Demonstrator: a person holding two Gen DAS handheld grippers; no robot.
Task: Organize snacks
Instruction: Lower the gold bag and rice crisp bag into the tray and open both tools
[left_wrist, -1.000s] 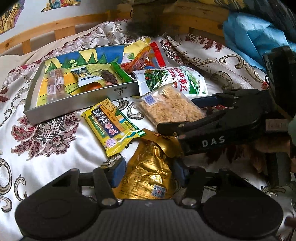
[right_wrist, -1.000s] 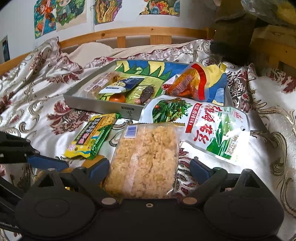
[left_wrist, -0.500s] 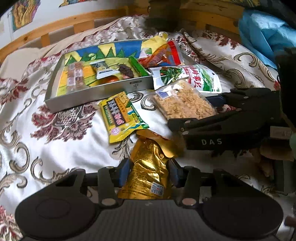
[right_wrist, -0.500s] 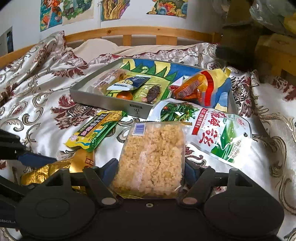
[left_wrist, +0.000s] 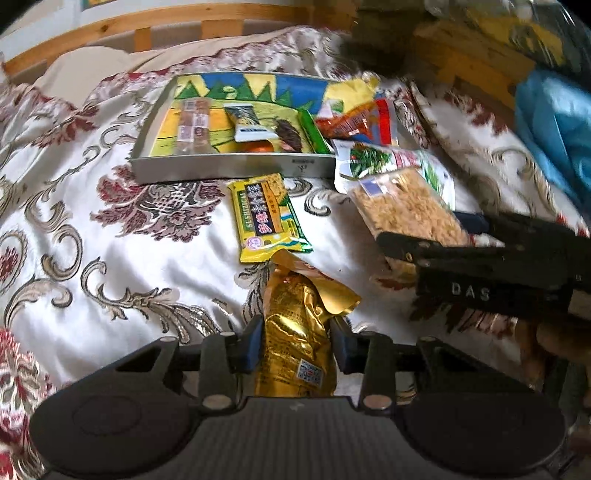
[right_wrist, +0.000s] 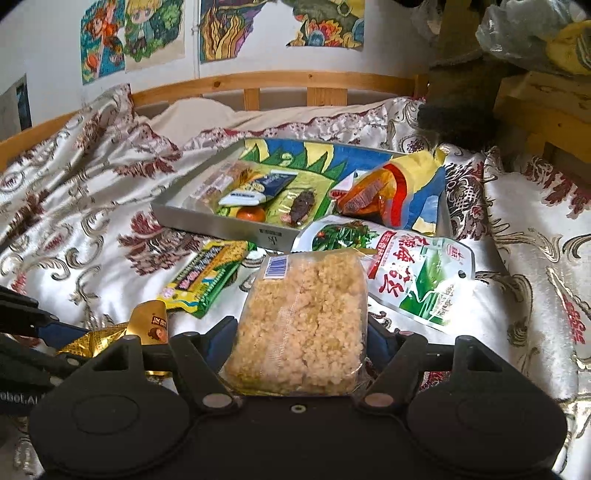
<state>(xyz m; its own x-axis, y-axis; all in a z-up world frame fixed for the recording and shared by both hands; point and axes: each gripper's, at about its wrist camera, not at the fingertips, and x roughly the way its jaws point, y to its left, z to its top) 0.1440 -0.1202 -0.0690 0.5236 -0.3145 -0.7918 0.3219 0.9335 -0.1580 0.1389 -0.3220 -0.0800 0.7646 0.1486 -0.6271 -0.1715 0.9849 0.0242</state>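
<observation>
My left gripper (left_wrist: 297, 343) is shut on a gold foil snack pack (left_wrist: 295, 332), gripping its sides just above the bedspread. My right gripper (right_wrist: 301, 341) is shut on a clear pack of puffed rice cake (right_wrist: 303, 317); that pack also shows in the left wrist view (left_wrist: 406, 210), with the right gripper's black body (left_wrist: 480, 266) beside it. A grey tray (left_wrist: 229, 168) with a colourful liner holds several small snacks. It also shows in the right wrist view (right_wrist: 221, 225). A yellow-green snack pack (left_wrist: 264, 218) lies in front of the tray.
A green-white vegetable pouch (right_wrist: 406, 269) lies right of the rice cake. A red-orange-yellow bag (right_wrist: 388, 192) leans on the tray's right end. The patterned bedspread (left_wrist: 110, 240) spreads to the left. A wooden bed rail (right_wrist: 258, 81) runs behind, and blue cloth (left_wrist: 554, 122) lies at the right.
Both grippers closed on their packs, the left on the gold pack, the right on the rice cake. Both views have pulled back and risen, and the left view has swung left.
</observation>
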